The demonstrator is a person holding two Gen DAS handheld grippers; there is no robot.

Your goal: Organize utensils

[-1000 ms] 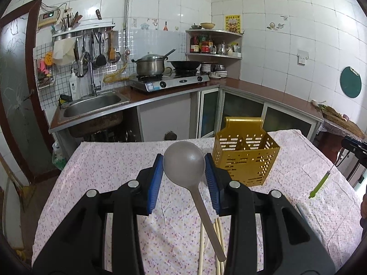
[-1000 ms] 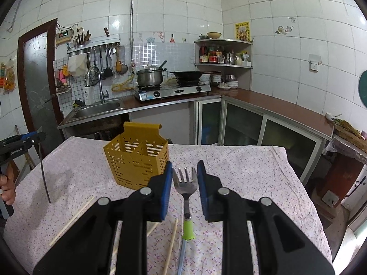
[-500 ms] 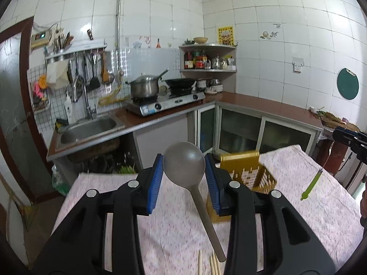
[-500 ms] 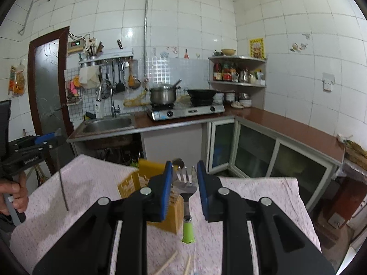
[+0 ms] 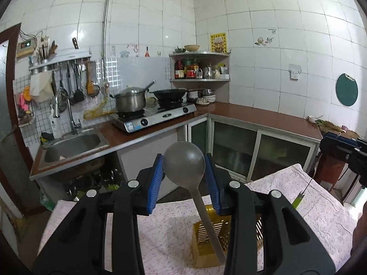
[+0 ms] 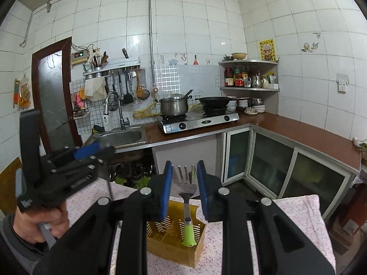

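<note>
1. The grey ladle [image 5: 184, 165] is clamped by its bowl in the left gripper [image 5: 184, 184], raised above the yellow caddy [image 5: 207, 238], handle hanging down.
2. The green-handled fork [image 6: 186, 202] is pinched at its tines by the right gripper [image 6: 184, 188]; its handle is dipped into the caddy.

A home kitchen with white tiled walls. A steel sink [image 6: 121, 137] and tap were set in a brown counter [image 6: 298, 135], beside a two-burner gas stove [image 6: 199, 119] carrying a lidded pot [image 6: 174, 105] and a wok [image 6: 214, 102]. Ladles hung from a wall rack [image 6: 112, 67]; a corner shelf [image 6: 250, 75] held sauce bottles.
</note>
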